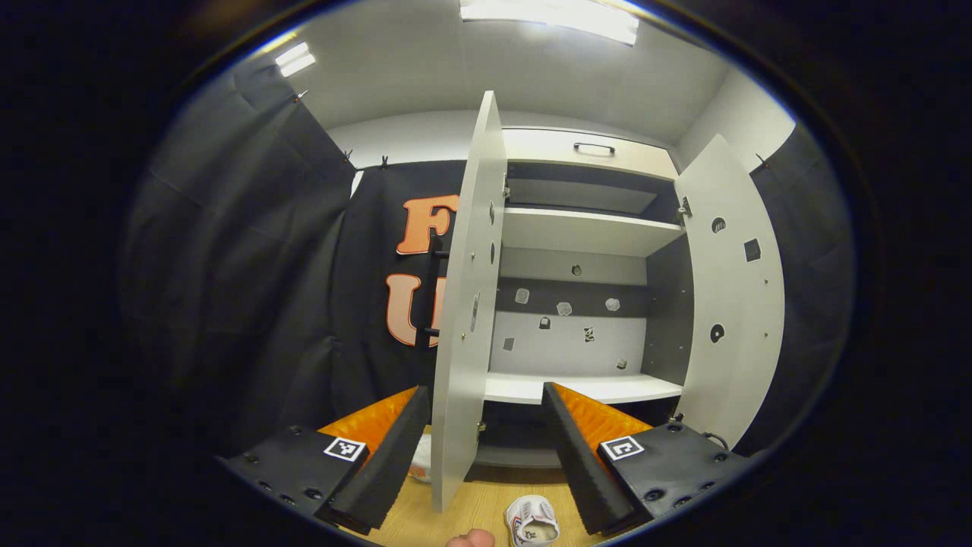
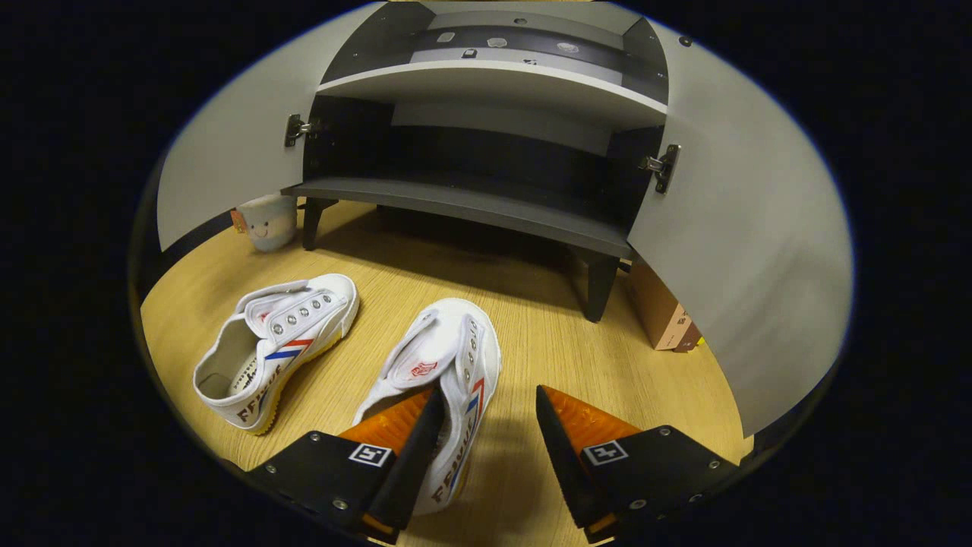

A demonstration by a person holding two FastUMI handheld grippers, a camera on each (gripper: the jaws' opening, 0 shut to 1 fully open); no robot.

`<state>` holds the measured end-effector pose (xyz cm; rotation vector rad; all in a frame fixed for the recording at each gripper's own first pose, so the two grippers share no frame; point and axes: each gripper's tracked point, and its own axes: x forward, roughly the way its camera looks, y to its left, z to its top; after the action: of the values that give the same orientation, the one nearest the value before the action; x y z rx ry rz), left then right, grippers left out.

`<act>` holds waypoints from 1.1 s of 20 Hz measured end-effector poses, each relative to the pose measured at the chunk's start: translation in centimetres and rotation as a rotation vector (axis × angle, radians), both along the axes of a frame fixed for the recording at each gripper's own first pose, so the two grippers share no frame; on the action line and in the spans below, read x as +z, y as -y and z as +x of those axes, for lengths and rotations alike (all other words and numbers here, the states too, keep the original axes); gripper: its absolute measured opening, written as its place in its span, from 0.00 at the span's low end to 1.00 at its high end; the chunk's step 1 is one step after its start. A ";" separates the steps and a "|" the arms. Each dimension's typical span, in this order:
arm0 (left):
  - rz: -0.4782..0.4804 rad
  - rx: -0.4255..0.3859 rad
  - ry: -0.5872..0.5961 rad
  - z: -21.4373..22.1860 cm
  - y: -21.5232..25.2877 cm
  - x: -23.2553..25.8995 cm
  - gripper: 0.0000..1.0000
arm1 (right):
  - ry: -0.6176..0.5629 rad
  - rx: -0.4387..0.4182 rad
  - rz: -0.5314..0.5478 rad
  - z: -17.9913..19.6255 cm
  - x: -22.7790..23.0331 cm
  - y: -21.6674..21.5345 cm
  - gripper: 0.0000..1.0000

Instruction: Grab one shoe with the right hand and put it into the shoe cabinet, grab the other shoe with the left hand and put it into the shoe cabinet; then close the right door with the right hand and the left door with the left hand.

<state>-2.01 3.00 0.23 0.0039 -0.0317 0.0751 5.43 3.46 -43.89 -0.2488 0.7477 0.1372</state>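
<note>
Now the right gripper (image 2: pixel 486 414) is hovering wide open over the near shoe (image 2: pixel 444 380); the left gripper (image 1: pixel 486 414) is waiting wide open, facing the cabinet (image 1: pixel 585 232).

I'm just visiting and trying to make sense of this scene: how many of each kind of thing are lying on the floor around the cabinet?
White shoes: 2, one lying apart on the left, one by the right gripper
Small white cup with a face: 1
Brown cardboard box: 1
Total: 4
</note>
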 end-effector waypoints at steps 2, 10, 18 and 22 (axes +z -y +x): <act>-0.002 0.001 -0.005 -0.1 0.0 -0.1 0.96 | -0.022 0.012 0.029 0.9 -1.0 -0.6 0.69; 0.012 0.021 -0.008 -0.6 -0.2 0.0 0.94 | -0.047 -0.009 0.033 3.0 -3.7 0.4 0.27; -0.004 0.008 -0.020 -0.1 0.2 -0.7 0.96 | 0.060 -0.025 0.071 1.1 3.0 -0.1 0.01; -0.010 -0.017 -0.028 0.4 0.7 -1.0 0.96 | 0.151 -0.116 0.239 -0.6 12.2 -1.4 0.01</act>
<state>-1.57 2.33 -0.75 -0.0056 -0.0030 0.0582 4.80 4.89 -31.71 0.0118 0.5882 0.0950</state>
